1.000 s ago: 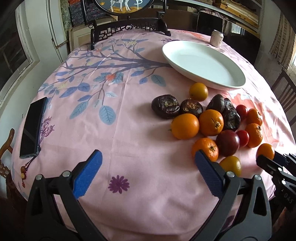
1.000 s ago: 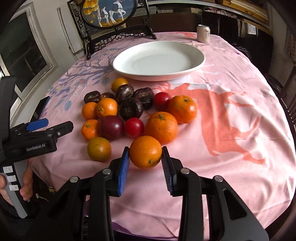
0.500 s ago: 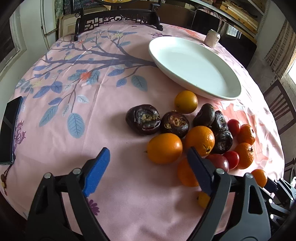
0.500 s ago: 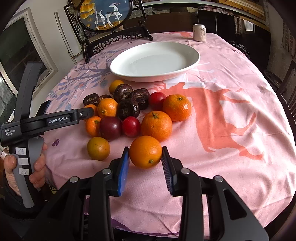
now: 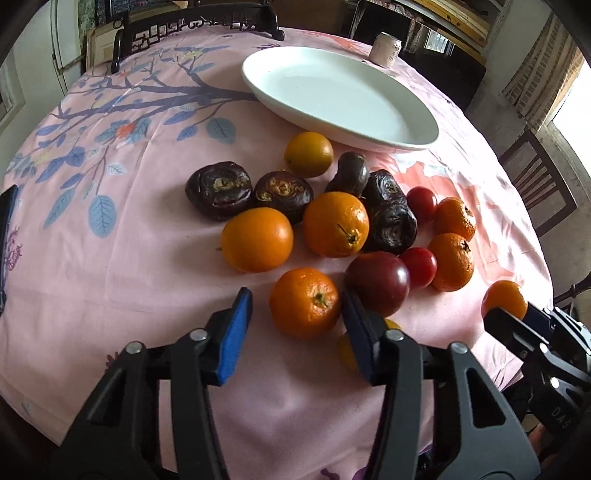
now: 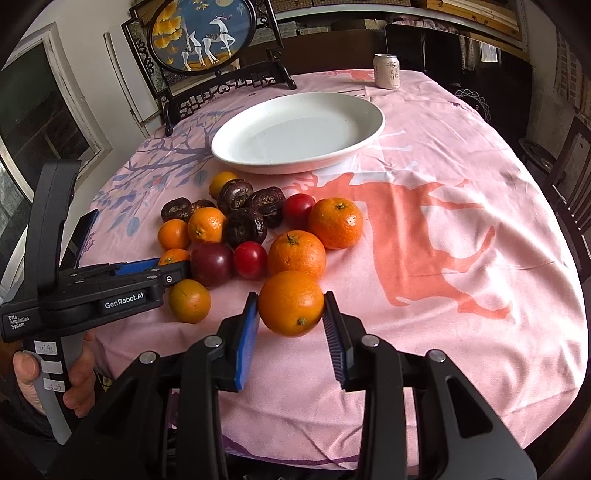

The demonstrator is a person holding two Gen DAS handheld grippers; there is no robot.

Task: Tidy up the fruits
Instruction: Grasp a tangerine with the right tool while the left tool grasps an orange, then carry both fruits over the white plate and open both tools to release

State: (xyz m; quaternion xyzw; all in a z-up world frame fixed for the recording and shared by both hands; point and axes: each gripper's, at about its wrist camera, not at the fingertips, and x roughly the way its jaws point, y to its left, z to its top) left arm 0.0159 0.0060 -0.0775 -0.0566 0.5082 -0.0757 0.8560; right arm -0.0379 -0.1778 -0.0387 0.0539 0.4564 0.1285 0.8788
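Two grippers are working over a pink tablecloth (image 6: 461,166) printed with a blue-leafed tree and a coral deer, and I am watching it fill most of both wrist views. Behind it, at the upper left of the right wrist frame, a round deer picture (image 6: 201,33) is standing in a dark carved frame, and a drink can (image 6: 386,71) is sitting at the cloth's far edge. A dark chair back (image 5: 535,192) is showing at the right of the left wrist view.

I am seeing one white plate (image 6: 236,147) lying above centre with nothing in it; every fruit is resting on the cloth just below it, in a loose cluster.

My left gripper (image 5: 297,306) is closing its jaws around a tangerine (image 5: 304,302) at lower centre; the right pad looks to be at its skin, the left pad a little apart. My right gripper (image 6: 290,312) is clamping an orange (image 6: 290,303) between both pads, near the bottom middle of its frame.
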